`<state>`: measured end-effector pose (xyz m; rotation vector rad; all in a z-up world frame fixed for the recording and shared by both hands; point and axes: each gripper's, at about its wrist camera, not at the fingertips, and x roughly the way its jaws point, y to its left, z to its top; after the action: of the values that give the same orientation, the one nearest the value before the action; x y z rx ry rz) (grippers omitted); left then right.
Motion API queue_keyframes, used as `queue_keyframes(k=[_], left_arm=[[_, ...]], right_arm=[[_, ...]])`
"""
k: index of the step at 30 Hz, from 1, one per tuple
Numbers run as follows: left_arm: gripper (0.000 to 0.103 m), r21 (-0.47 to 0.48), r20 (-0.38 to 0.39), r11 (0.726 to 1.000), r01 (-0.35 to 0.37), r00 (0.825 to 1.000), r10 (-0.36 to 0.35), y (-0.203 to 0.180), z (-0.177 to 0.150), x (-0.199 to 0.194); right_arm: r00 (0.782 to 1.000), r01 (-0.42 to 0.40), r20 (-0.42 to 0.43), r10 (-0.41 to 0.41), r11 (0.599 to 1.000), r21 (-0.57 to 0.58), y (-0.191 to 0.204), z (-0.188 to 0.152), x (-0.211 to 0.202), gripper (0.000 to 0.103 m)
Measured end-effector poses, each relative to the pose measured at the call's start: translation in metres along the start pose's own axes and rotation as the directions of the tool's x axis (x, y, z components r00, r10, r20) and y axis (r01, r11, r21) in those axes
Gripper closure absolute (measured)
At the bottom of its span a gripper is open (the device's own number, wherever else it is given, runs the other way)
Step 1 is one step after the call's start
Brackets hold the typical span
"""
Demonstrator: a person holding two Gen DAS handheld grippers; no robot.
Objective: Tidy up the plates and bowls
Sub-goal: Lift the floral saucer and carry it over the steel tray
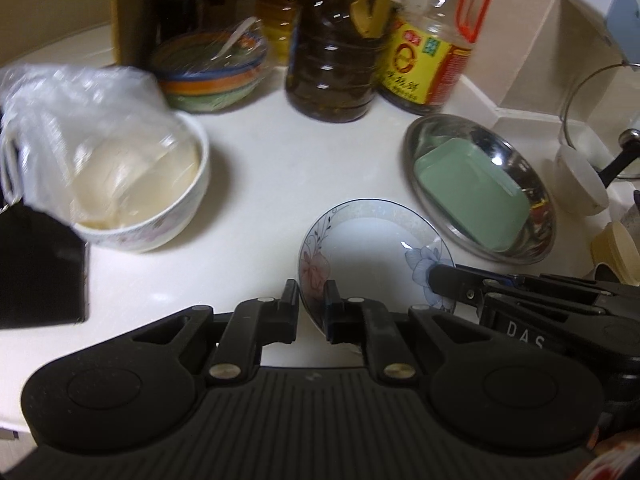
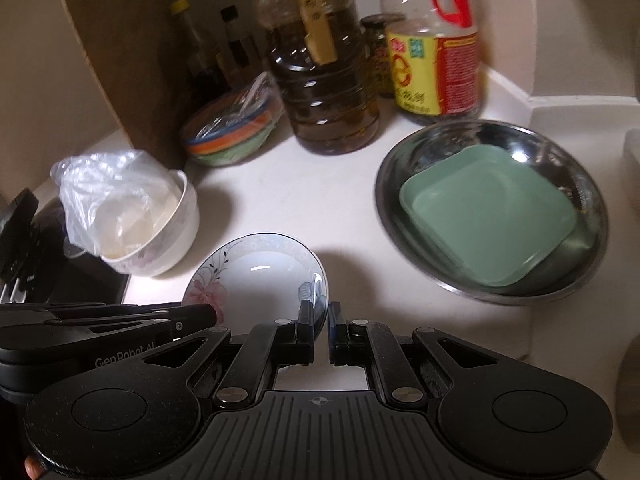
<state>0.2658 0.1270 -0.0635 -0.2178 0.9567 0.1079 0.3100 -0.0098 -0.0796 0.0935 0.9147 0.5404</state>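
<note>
From the left wrist we see our left gripper [image 1: 311, 308] pinched on the near rim of the floral plate [image 1: 372, 248], which sits above the white counter [image 1: 280, 160], with the right gripper [image 1: 440, 280] gripping the opposite edge. From the right wrist, our right gripper [image 2: 321, 320] is clamped on the floral plate [image 2: 256, 272] rim too, near the steel dish [image 2: 400, 160] that holds a green square plate [image 2: 488, 212]. We should keep both grips level and moving together, carry the plate over, and lower it squarely onto the green one.
</note>
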Motion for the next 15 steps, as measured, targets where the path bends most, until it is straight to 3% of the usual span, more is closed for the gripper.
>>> queue_keyframes(k=[15], left_arm=[[0.092, 0.119, 0.031, 0.991, 0.069, 0.997, -0.073, -0.073, 0.036, 0.022]], right_arm=[[0.994, 0.078, 0.074, -0.084, 0.994, 0.082, -0.06, 0.024, -0.026, 0.096]])
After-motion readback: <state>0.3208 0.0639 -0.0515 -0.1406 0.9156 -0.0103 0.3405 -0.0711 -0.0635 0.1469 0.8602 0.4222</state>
